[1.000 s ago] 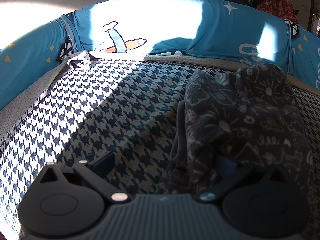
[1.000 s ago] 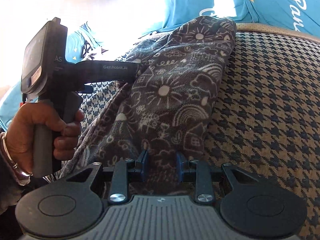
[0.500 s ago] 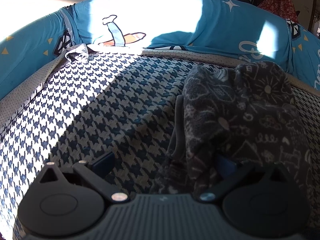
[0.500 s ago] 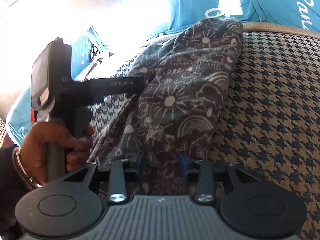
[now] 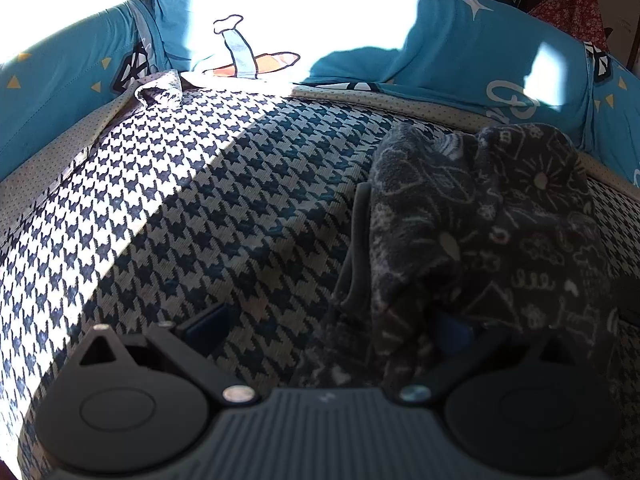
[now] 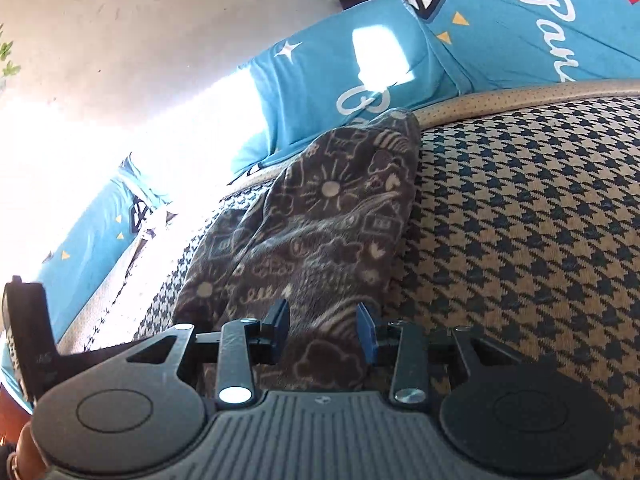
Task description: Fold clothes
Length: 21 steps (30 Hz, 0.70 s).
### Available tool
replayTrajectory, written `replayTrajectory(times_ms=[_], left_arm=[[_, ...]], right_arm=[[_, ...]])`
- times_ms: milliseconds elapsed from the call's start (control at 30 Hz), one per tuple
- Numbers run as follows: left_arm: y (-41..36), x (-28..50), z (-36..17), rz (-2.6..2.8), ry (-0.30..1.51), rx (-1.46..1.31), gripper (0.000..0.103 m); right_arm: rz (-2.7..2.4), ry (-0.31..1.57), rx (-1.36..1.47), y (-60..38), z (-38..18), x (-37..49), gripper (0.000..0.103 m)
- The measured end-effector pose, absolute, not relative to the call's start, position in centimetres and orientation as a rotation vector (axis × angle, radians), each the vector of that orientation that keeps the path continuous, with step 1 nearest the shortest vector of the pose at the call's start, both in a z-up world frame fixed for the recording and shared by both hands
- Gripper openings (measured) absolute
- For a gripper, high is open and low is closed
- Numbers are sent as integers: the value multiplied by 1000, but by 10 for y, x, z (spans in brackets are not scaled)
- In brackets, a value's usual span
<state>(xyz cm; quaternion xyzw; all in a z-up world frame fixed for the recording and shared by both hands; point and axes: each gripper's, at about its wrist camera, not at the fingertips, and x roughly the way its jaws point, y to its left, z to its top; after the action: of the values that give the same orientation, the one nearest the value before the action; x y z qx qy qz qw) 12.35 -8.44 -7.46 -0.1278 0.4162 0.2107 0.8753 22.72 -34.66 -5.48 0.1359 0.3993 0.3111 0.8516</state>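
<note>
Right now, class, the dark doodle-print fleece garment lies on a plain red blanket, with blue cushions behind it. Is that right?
Not quite. The dark doodle-print fleece garment lies on a houndstooth-patterned cover, navy and cream, not a plain red blanket. Both wrist views show it. The blue cushions do stand behind it.

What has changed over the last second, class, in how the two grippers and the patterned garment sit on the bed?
The right gripper has drawn back from the left gripper, its fingers opening and loosening off the dark patterned garment. Unchanged: the left gripper wide open, and the garment heaped on the houndstooth cover.
</note>
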Motion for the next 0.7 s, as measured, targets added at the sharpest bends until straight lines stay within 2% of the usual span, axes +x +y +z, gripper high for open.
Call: replayTrajectory(times_ms=[133, 333, 700], left_arm=[[-85, 125, -75, 441, 874, -266, 103], [-85, 125, -75, 432, 875, -265, 103], [-81, 126, -75, 417, 885, -286, 103]], right_arm=[[639, 823, 353, -347, -61, 253, 37], [615, 797, 432, -349, -68, 283, 48], [593, 817, 569, -352, -97, 327, 48]])
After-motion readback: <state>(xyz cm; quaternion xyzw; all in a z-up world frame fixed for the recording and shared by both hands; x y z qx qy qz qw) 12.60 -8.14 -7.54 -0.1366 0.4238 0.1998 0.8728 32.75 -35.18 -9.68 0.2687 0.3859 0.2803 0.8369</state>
